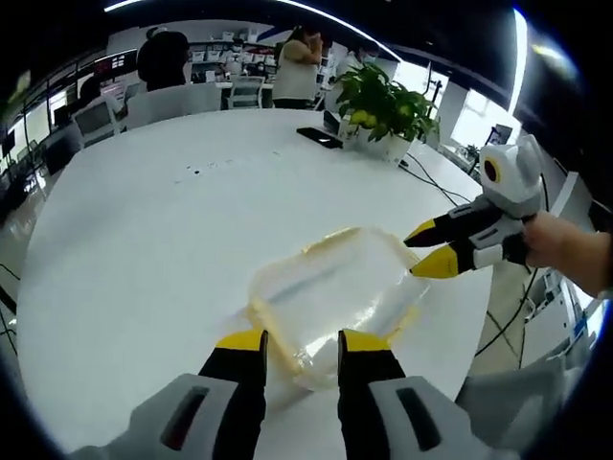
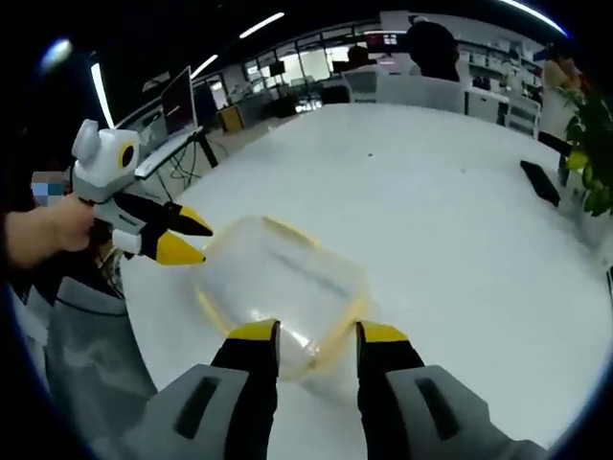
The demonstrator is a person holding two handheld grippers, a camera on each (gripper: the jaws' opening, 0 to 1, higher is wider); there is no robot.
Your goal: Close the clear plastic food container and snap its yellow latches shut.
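Two tools work over one white table. Left tool has its yellow-tipped jaws parted, holding nothing, their tips at the near edge of the single clear plastic food container. Right tool is likewise parted and empty, its tips at the opposite edge of the container. Each tool also shows from the side in the other's view, jaws slightly apart, close beside a container corner. The container is transparent, rounded-rectangular, with a pale yellow rim; its lid lies on top. One potted plant stands beyond the left tool.
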